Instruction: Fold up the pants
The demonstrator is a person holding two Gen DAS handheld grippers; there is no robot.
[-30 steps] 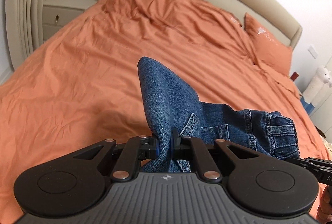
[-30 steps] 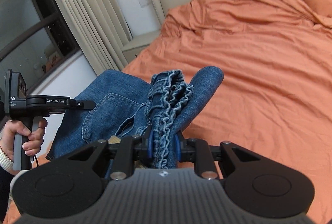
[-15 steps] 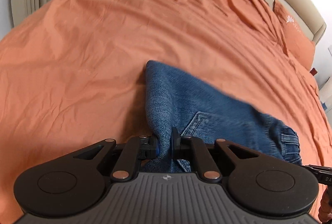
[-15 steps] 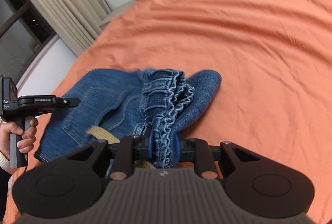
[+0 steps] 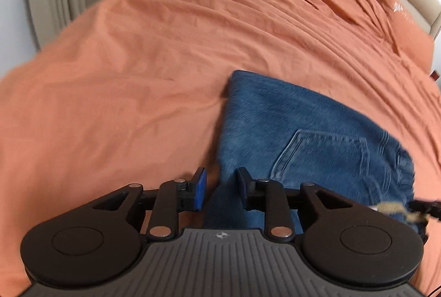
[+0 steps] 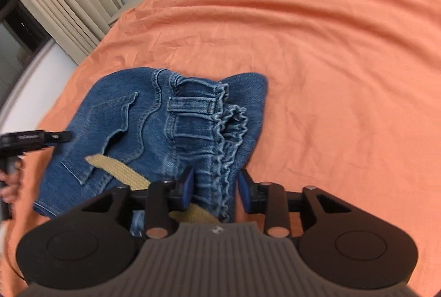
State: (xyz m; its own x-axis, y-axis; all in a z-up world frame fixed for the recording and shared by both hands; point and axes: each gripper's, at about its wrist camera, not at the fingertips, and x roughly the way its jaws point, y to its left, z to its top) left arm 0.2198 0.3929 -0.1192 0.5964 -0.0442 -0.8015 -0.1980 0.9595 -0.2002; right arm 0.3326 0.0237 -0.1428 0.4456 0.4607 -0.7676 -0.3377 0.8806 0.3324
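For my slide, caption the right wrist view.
Right gripper opening over the gathered waistband of folded jeans on an orange bedsheet.

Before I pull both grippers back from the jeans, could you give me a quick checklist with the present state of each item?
1. Left gripper jaws opening, pads off the jeans: ok.
2. Right gripper jaws opening, elastic waistband loose between them: ok.
3. Jeans lying on the orange bedsheet: ok.
4. Fold flat and tidy: not ok, waistband bunched.
5. Tan strap tucked in: not ok, it sticks out.
6. Pant legs even underneath: cannot tell.
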